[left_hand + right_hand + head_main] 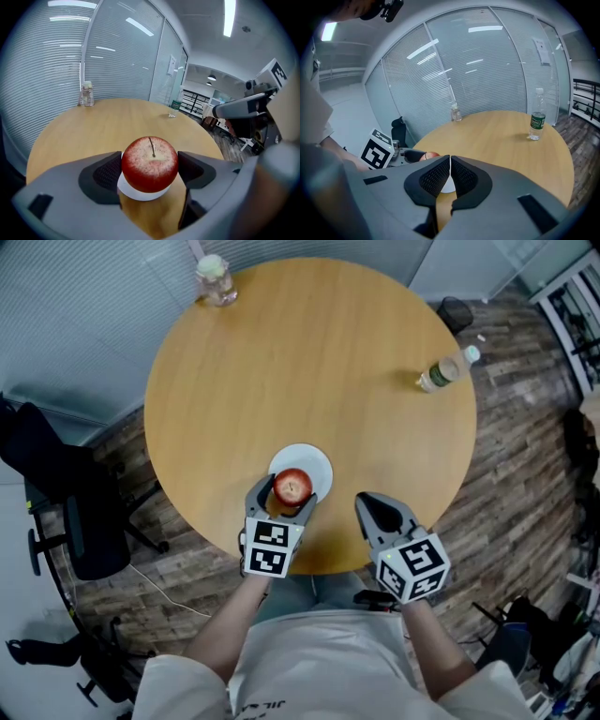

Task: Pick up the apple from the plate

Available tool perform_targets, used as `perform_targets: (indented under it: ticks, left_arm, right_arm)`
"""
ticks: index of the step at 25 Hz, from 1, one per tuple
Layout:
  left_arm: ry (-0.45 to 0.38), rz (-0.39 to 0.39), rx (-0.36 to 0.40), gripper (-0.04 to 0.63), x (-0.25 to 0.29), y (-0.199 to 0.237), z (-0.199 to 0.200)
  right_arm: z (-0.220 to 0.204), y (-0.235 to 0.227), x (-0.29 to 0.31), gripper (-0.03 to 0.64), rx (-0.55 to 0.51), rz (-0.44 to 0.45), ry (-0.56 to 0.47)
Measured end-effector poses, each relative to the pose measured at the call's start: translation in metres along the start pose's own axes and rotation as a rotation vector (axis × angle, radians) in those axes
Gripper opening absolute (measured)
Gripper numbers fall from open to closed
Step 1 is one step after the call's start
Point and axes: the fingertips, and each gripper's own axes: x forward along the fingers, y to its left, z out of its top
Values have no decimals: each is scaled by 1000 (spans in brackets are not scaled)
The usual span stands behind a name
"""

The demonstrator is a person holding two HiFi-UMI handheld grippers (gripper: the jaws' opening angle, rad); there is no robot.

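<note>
The apple (150, 164) covers most of the plate (312, 463) in the left gripper view. Only a white crescent shows under the fruit, and the apple's underside is hidden, so I cannot tell whether it rests on the plate or hangs just above it. In the right gripper view the apple is only a red sliver behind the left gripper's marker cube, and the plate is a small white patch past the jaws.

The plate holds nothing but this one apple. It lies close to the near edge of the round wooden table (309, 362), just left of that edge's middle.

The left gripper (284, 495) has its jaws set around the apple, with a dark pad pressed to each side and the stem pointing up. The right gripper (450, 174) hovers over the near edge just right of the plate, its jaws closed together with nothing between them.

There are two grippers, one apple and one plate. One clear jar (216, 279) stands at the far left edge, its contents too small to make out. One green-labelled water bottle (448, 368) stands at the right edge.
</note>
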Motion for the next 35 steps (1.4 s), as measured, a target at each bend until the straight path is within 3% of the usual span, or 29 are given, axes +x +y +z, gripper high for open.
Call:
perform_targets:
  ticks: [17,24,35]
  left_arm:
    - [-156,-37,-9,376,-84,-36,60]
    - [-196,-47,27,376,-114,-50,71]
    - [-227,-51,10,376,-126,-55,77]
  right_arm:
    - [36,10,-33,32,-56,-13,-77]
    - [44,13,-47,32,-67,-22,-100]
    - [60,16,-57,32,-80,-22,-127]
